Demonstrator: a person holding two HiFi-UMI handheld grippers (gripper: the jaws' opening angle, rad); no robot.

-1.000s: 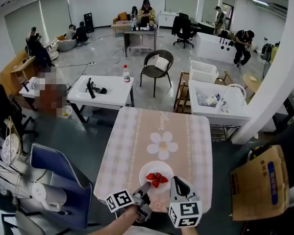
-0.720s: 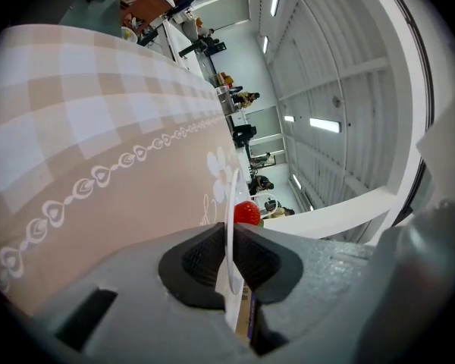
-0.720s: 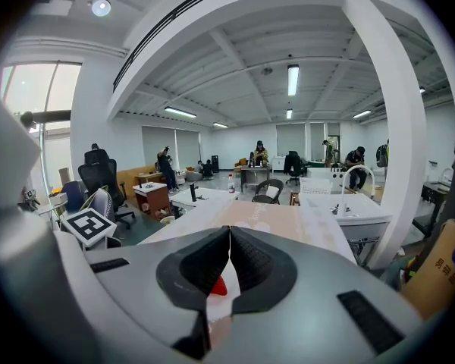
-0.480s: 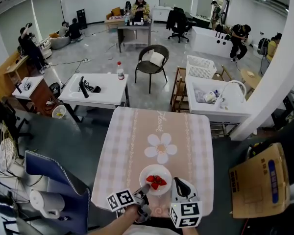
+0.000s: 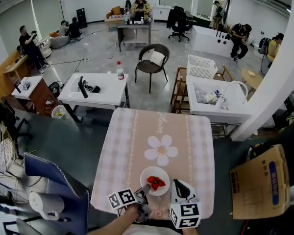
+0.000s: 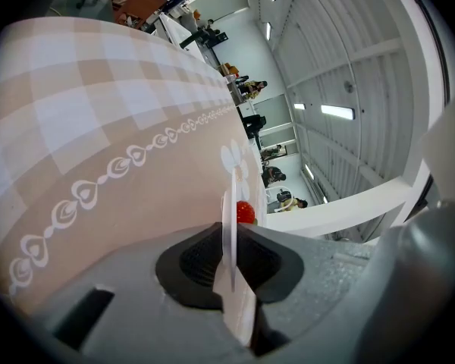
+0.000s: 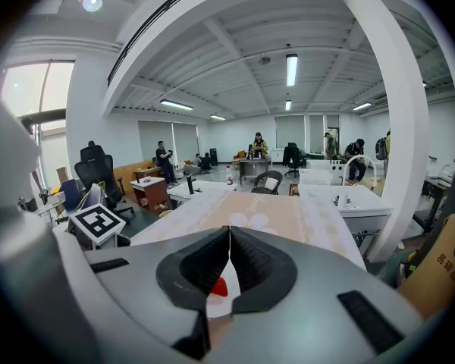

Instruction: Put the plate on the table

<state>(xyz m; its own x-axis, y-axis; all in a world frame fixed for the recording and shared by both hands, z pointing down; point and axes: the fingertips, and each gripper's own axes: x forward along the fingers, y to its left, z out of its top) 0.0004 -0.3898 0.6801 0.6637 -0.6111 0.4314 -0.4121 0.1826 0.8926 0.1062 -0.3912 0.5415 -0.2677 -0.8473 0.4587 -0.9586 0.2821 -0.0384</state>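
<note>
Plate (image 5: 159,173): small, white and round. It sits at the near end of the table (image 5: 137,131), just this side of the flower print on the cloth, and appears to lie flat on the cloth. A few strawberries (image 5: 154,182) are on it.

Left gripper (image 5: 144,193): pinches the near-left rim, which stands as a thin white edge between the pads in the left gripper view (image 6: 230,226). Its jaws are starting to ease apart.

Right gripper (image 5: 179,186): hovers just right of the plate. Its jaws are pressed together with nothing between them.

Handling (judgement): the plate is stiff, thin-walled and light. Its smooth surface is probably slippery, and it may chip if it is ceramic; the material can't be told. The berries are loose and will roll, so keep it level. The rim is the only place to take hold, and a one-sided pinch lets the far edge droop.

Writing: the square markers on the gripper cubes carry patterns only. There is faint script at the far end of the cloth and a blue label on the cardboard box (image 5: 257,182); both are too small to read.
</note>
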